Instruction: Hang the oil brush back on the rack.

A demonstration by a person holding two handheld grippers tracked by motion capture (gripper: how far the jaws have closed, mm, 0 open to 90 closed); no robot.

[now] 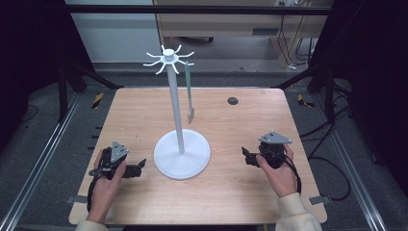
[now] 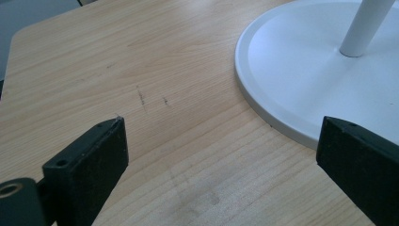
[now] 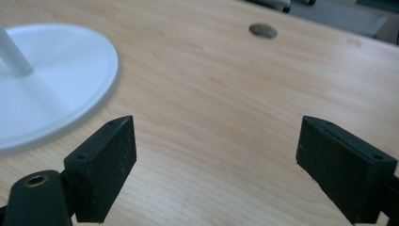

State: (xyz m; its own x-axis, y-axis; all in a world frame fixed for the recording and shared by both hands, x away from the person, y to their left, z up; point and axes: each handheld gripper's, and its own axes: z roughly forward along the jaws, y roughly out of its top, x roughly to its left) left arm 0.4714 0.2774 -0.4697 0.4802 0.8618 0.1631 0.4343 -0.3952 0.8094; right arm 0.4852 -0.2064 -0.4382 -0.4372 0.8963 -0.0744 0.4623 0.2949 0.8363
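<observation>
Left gripper (image 1: 139, 168) low on the wooden table (image 1: 134, 110), jaws wide apart with bare wood between them. Right gripper (image 1: 245, 156) likewise low near the opposite side, jaws spread wide, gripping nothing. Both pointed inward, toward each other, each held in a hand: left hand (image 1: 107, 183), right hand (image 1: 281, 175).

Between the two grippers, a white stand: round base (image 1: 182, 155) flat on the table, slim upright pole (image 1: 176, 103) rising from its middle, a ring of curved hooks (image 1: 168, 57) at the top. Base rim just beside the left gripper's tips, close ahead of its right jaw in the left gripper view (image 2: 282, 94); farther from the right gripper, off past its left jaw in the right gripper view (image 3: 56, 80).

Hanging from one hook, beyond the pole from both grippers, a pale green utensil (image 1: 189, 91), handle up, flat metal end down; possibly a small spatula, too small to say for sure. Hanging clear of the table, apart from the pole.

Small dark round hole (image 1: 233, 100) in the tabletop, well ahead of the right gripper (image 3: 263, 30).

Open wood ahead of and between the right gripper's jaws, right out to the far edge. Table's left edge near behind the left gripper, right edge near behind the right one. Dark floor, metal rails and cables beyond the edges.
</observation>
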